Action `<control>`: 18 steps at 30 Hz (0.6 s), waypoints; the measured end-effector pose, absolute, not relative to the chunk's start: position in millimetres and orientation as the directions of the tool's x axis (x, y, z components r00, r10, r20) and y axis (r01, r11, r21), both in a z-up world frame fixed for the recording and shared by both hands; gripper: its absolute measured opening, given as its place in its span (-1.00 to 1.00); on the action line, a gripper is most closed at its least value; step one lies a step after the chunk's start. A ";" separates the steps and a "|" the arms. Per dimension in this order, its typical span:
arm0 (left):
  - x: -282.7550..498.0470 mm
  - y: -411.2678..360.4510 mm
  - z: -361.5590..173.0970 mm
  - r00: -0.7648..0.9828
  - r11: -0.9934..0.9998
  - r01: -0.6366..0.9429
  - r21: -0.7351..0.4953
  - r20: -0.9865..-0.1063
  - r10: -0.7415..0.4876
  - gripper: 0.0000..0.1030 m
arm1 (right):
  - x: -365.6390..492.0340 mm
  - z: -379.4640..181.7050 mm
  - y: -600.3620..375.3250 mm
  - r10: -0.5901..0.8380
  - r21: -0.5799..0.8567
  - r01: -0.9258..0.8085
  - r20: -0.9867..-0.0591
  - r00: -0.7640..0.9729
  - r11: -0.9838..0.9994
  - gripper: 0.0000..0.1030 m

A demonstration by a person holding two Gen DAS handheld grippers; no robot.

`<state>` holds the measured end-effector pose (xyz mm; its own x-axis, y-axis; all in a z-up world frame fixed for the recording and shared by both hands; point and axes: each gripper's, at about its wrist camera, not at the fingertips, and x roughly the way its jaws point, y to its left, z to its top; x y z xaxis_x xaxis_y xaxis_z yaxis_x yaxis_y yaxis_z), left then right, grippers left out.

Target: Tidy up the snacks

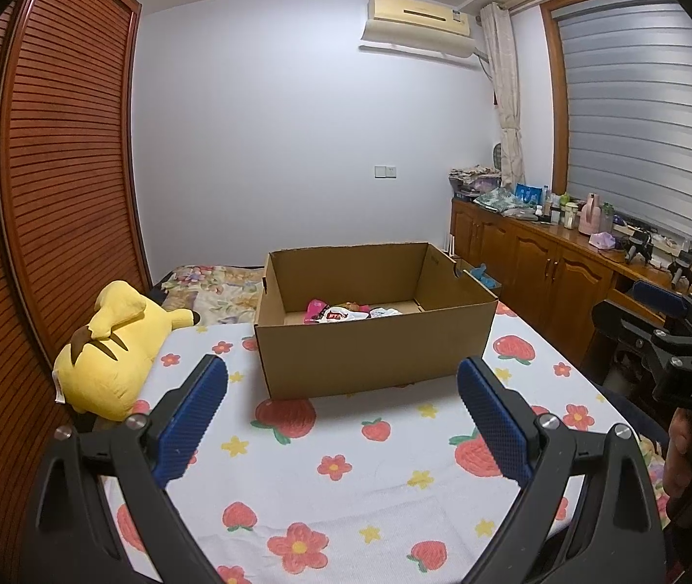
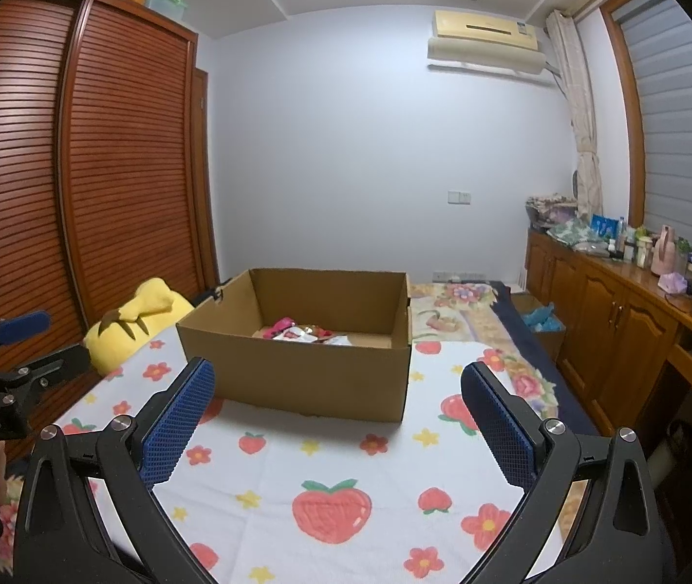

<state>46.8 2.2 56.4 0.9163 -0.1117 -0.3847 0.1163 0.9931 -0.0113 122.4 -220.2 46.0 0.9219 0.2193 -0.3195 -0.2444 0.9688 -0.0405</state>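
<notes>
An open cardboard box (image 1: 375, 345) stands on a strawberry-print blanket (image 1: 336, 467); it also shows in the right wrist view (image 2: 297, 365). Several snack packets (image 1: 346, 312) in pink, red and white lie on its bottom, also seen in the right wrist view (image 2: 302, 332). My left gripper (image 1: 343, 389) is open and empty, held above the blanket just in front of the box. My right gripper (image 2: 338, 392) is open and empty too, in front of the box's right corner. The right gripper's body (image 1: 677, 340) shows at the left view's right edge, and the left gripper's body (image 2: 0, 365) at the right view's left edge.
A yellow plush toy (image 1: 112, 350) lies left of the box against a wooden slatted wardrobe (image 1: 53, 194). A wooden cabinet (image 1: 540, 263) with bottles and clutter runs along the right under the window. A floral bedcover (image 2: 462, 311) lies behind the box.
</notes>
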 end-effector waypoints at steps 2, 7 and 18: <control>46.8 2.5 56.2 0.917 0.994 0.113 -0.008 -0.385 -0.107 0.87 | 122.8 46.2 -220.2 0.219 -0.040 -0.244 -0.319 0.922 0.969 1.00; 45.9 3.3 55.8 0.917 0.994 0.111 -0.006 -0.385 -0.105 0.87 | 122.2 46.4 -220.4 0.220 -0.041 -0.245 -0.318 0.922 0.969 1.00; 44.7 4.6 55.7 0.917 0.994 0.105 -0.007 -0.385 -0.099 0.87 | 122.5 45.5 -220.5 0.220 -0.041 -0.245 -0.320 0.922 0.969 1.00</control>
<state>44.7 4.6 55.7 0.9174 -0.0993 -0.3855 0.1047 0.9945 -0.0068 122.5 -220.5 45.5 0.9215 0.2196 -0.3203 -0.2451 0.9686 -0.0410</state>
